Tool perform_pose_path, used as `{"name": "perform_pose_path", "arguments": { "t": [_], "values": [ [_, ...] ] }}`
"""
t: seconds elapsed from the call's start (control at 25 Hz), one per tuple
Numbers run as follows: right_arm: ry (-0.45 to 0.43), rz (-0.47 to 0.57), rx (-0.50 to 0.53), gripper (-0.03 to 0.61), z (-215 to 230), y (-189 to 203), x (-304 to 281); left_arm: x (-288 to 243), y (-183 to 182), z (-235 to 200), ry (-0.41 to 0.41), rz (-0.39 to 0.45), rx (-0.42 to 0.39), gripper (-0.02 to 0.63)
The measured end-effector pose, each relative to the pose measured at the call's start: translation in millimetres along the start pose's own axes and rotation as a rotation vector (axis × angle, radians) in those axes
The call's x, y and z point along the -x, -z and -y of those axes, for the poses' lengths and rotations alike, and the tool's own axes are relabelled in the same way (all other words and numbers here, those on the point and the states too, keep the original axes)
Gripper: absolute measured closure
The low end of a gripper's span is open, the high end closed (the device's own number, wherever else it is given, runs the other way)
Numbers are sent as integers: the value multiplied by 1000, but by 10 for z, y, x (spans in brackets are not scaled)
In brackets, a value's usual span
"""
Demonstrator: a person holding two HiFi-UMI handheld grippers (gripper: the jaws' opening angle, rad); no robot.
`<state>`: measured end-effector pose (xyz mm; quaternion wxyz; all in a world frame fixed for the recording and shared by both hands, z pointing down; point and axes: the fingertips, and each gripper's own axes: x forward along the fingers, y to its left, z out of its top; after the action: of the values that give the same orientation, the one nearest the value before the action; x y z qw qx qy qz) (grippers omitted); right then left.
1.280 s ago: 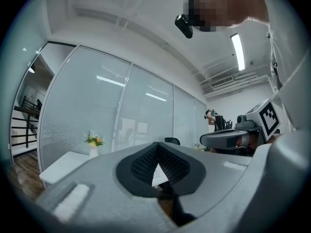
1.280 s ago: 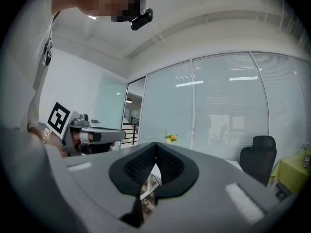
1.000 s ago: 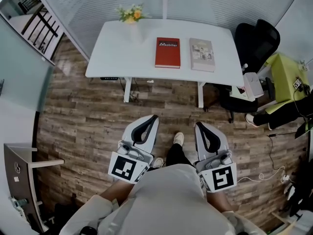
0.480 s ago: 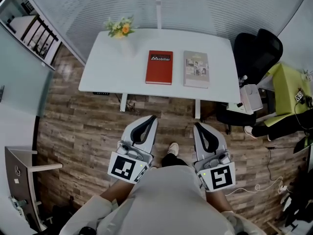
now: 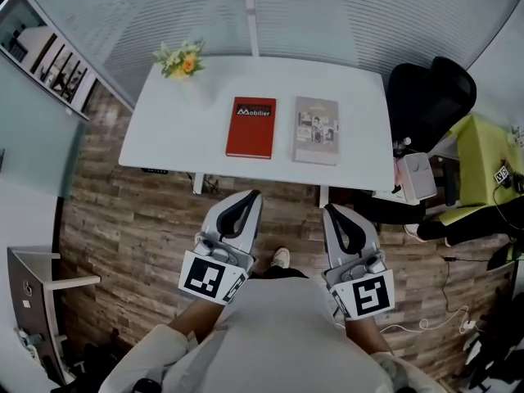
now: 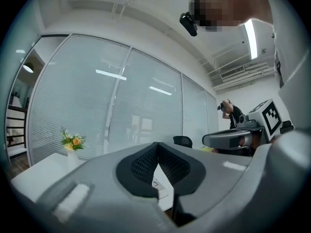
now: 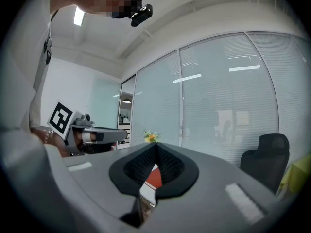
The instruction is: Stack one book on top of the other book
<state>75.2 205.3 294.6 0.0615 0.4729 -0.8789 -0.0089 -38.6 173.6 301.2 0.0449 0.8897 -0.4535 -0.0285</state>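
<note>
A red book [image 5: 250,128] and a grey-beige book [image 5: 316,130] lie side by side, a small gap apart, on the white table [image 5: 164,129]. My left gripper [image 5: 252,196] and right gripper [image 5: 329,210] hang level over the wooden floor, short of the table's near edge, both shut and empty. In the left gripper view the shut left gripper [image 6: 156,150] has a strip of the table showing below its tip. In the right gripper view a slice of the red book [image 7: 153,177] shows below the tip of the shut right gripper [image 7: 156,152].
A vase of yellow flowers [image 5: 182,59] stands at the table's far left corner. A black office chair [image 5: 430,88] is at the table's right end, with a person in a yellow-green top [image 5: 483,150] seated beyond. Glass walls with blinds stand behind. A cable [image 5: 446,322] lies on the floor.
The table with both books has drawn closer and shifted left in the head view as the person walks toward it. Both grippers stay shut and keep their place before the body.
</note>
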Motion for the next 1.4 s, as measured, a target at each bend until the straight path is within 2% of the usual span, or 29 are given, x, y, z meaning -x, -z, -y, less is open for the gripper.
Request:
{"name": "perform_pose_path", "arguments": {
  "t": [0.32,0.72,0.88,1.08,1.4],
  "values": [
    [-20,-6,-2,574,290,107,-148,-296,91,-8,-9,-27,2,612],
    [-28,-12,-1,574,360,130,-503,-504,102,-327,-9,-27,2,612],
    [-23,-3,-24,574,326,51,-798,-611,82,-569,1,-21,3,612],
    [-38,-14,-1,574,360,19,-1220,-808,19,-905,11,-16,3,611],
    [-40,-2,-18,574,389,-101,-2079,-1137,-26,-1636,16,-16,4,612]
  ]
}}
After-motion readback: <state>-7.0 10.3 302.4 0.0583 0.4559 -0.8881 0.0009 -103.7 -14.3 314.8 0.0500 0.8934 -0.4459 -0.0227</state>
